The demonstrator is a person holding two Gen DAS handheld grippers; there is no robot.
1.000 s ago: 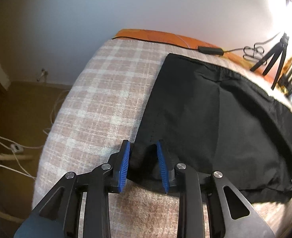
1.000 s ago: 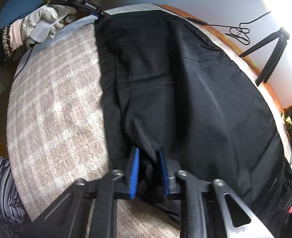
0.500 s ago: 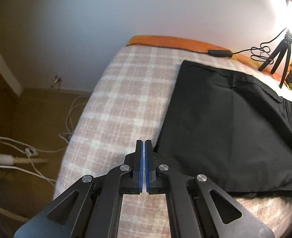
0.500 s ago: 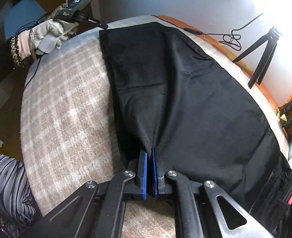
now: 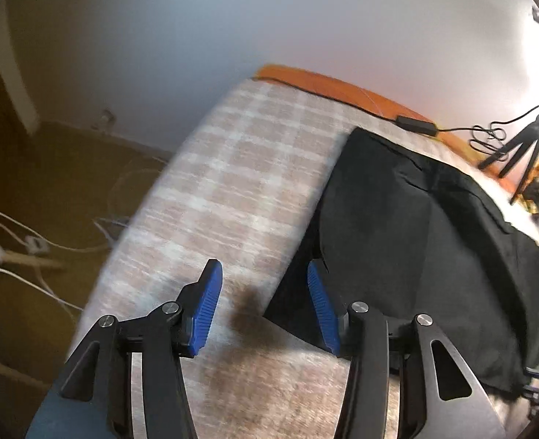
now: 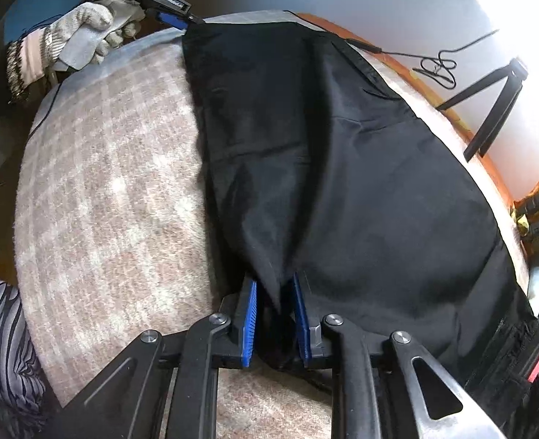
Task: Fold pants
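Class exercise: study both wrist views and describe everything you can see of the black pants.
The black pants are thin, matte, lightly creased fabric, lying mostly flat on the checked blanket. A seam runs along one edge. The right gripper is opening with a bunched fold between its pads; the left gripper, also opening, straddles a corner of the pants without pinching it.

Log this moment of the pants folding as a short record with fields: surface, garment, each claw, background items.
surface: checked blanket on a bed
garment: black pants spread flat across the blanket
left claw: jaws opening, over the corner of the pants, pads not pressing on the cloth
right claw: jaws opening, a bunched fold of the pants between the pads
left hand: in a knitted glove, at the far corner
background: black tripod, cable, orange edge
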